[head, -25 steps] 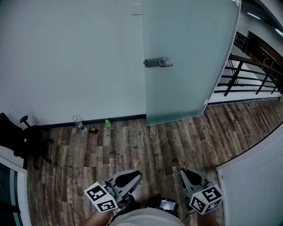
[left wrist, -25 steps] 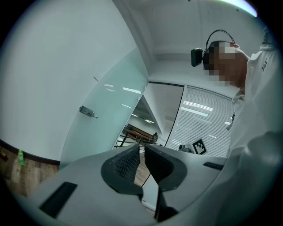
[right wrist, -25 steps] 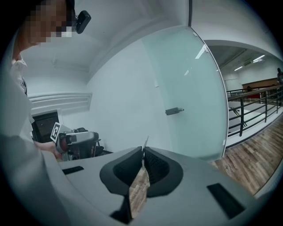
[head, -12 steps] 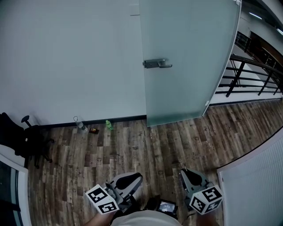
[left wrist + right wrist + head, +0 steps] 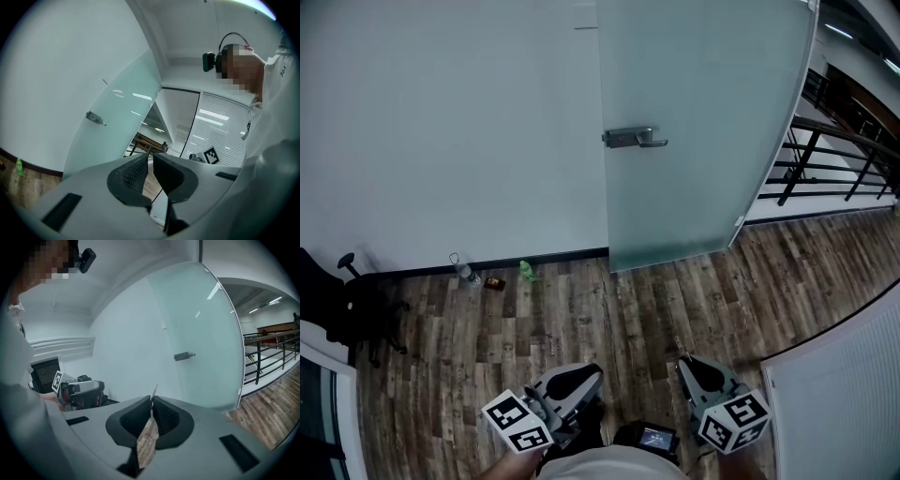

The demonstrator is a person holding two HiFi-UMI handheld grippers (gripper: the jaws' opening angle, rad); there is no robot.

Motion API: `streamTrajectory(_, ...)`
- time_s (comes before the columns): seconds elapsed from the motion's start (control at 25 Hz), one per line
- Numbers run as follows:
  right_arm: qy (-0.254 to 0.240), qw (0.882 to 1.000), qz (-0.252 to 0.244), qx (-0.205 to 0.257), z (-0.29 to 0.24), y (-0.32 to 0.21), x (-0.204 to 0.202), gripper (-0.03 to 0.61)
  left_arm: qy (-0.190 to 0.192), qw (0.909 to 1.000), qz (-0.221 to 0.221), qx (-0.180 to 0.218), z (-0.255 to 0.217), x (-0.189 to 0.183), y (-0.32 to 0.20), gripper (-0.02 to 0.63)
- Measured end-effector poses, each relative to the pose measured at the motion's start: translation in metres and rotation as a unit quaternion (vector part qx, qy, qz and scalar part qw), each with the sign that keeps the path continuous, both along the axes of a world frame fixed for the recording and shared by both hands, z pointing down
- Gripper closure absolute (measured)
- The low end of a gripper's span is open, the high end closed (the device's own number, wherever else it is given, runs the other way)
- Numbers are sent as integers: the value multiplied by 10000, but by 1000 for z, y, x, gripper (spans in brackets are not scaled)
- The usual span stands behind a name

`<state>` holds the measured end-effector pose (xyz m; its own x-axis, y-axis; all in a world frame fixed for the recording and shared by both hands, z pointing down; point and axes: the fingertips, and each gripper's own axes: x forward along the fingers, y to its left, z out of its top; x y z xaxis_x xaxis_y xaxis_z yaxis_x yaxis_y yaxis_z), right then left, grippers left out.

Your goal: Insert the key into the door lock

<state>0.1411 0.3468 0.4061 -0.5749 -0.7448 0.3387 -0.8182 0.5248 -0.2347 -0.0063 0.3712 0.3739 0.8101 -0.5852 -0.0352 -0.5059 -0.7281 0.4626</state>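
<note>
**Hand-held grippers.** The right hand-held gripper (image 5: 151, 401) had its jaws closed on the key (image 5: 153, 392). The key's thin blade stood up past the pad tips, toward the frosted glass door (image 5: 703, 122). The left hand-held gripper (image 5: 150, 158) had its jaws drawn almost together, with a slim gap between the pads and nothing in it. In the head view both grippers were held low, close to the person's body, over the wood-plank floor (image 5: 628, 319).

**Task item.** The door lock (image 5: 633, 138), a metal lever handle on its plate, sat near the door's left edge. It was well apart from both grippers and from the key.

**Containers.** One small clear bottle (image 5: 461, 270) sat on the floor against the white wall (image 5: 441, 122). Its contents could not be made out. Near it, a small brown item (image 5: 495, 282) and a green item (image 5: 526, 270) lay along the skirting, left of the door.

**Surroundings.** A black chair (image 5: 347, 300) stood at the far left. A dark railing (image 5: 834, 159) ran beyond the door's right edge. A white slatted panel (image 5: 844, 394) stood to the right of the right gripper. The stretch between the grippers and the door was floor planks.
</note>
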Motion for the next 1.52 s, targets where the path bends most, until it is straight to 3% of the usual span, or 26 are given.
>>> streamTrajectory(0.52,36,9991,416,-35,-9,-119,-52,557,-38,9988,471,-99,-5,-49,-127,568)
streamTrajectory(0.92,70,9990,445,-42,-12,-177,-90,557,38,9981,608,-71,-9,-76,-185,568)
streamTrajectory(1.2,71,9994,327,-27,-10,-223,-87,557,-61,9984,540,-147,-2,-73,-224,566)
streamTrajectory(1.52,13,10000,-17,-67,-7,-305,-65,557,-189,9995,176,-154,-2,-50,-305,566)
